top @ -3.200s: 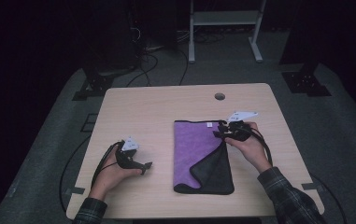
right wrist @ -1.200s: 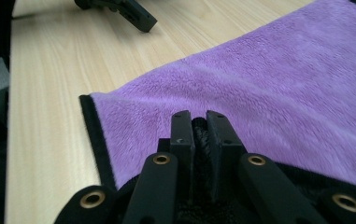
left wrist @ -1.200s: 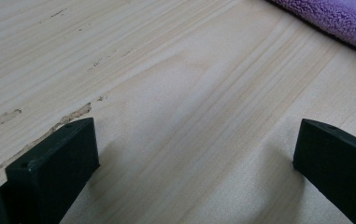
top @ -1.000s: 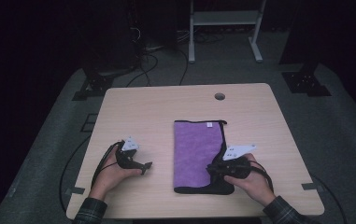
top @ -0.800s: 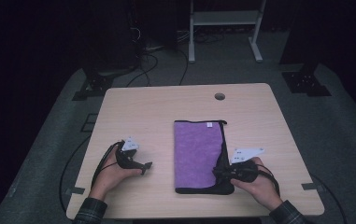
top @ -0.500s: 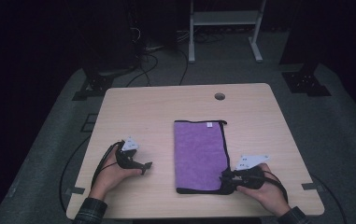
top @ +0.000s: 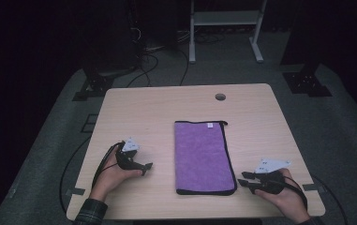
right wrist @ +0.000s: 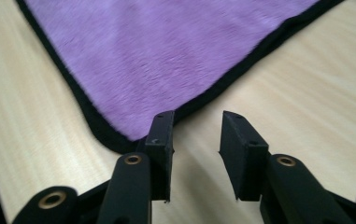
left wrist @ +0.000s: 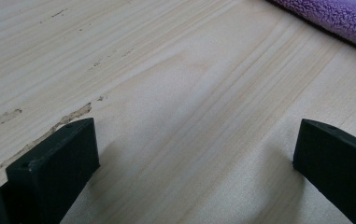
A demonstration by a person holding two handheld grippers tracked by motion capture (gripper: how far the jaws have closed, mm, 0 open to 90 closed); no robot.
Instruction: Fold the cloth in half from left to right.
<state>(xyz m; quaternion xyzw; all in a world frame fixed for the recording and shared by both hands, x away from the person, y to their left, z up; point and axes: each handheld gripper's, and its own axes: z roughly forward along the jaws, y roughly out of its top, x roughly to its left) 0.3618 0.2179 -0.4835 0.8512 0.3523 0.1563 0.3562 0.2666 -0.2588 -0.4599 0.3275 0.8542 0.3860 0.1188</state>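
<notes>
One folded purple microfibre cloth with black hem point(top: 205, 157) lies flat mid-table, long side running away from person. Judged light, limp, non-slip; best pinched at hem corner. Right gripper point(top: 245, 179) just beside near-right corner, jaws just been opening, nothing between. Left gripper point(top: 143, 168) spread wide, empty, well apart. Bare light wooden table point(top: 143, 112) all round; near edge close.

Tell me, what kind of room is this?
Probably a lab or workshop: a plain wooden table stands on grey carpet in a dark room, with cables trailing on the floor and a white metal stand behind.
</notes>
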